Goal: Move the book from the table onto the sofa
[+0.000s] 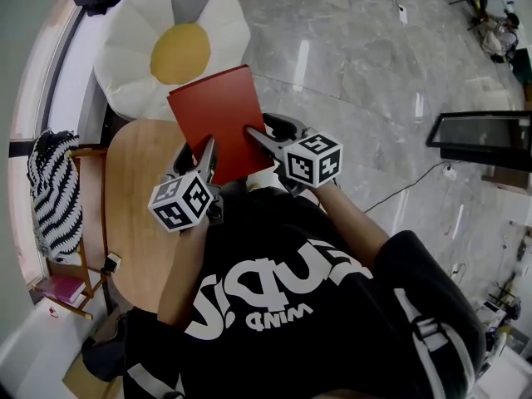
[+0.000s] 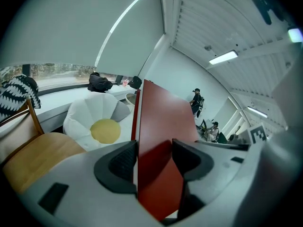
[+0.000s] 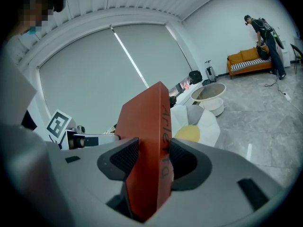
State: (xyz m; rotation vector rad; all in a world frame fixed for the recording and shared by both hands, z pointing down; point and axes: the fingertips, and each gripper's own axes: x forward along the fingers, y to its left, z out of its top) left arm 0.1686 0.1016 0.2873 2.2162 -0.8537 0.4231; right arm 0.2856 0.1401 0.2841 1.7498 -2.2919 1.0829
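Note:
A red book (image 1: 218, 120) hangs in the air between the round wooden table (image 1: 137, 206) and the white flower-shaped sofa (image 1: 170, 44) with a yellow centre. My left gripper (image 1: 208, 150) is shut on its near left corner. My right gripper (image 1: 252, 131) is shut on its near right edge. In the left gripper view the red book (image 2: 163, 126) stands edge-on between the dark pads, with the sofa (image 2: 97, 119) beyond it. In the right gripper view the book's spine (image 3: 151, 141) is clamped between the pads, and the sofa (image 3: 199, 122) lies behind.
A wooden chair with a black-and-white striped cloth (image 1: 54, 194) stands left of the table. A dark monitor (image 1: 486, 135) sits at the right on the grey marble floor (image 1: 357, 81). A person (image 3: 265, 32) stands by an orange couch (image 3: 246, 60) far off.

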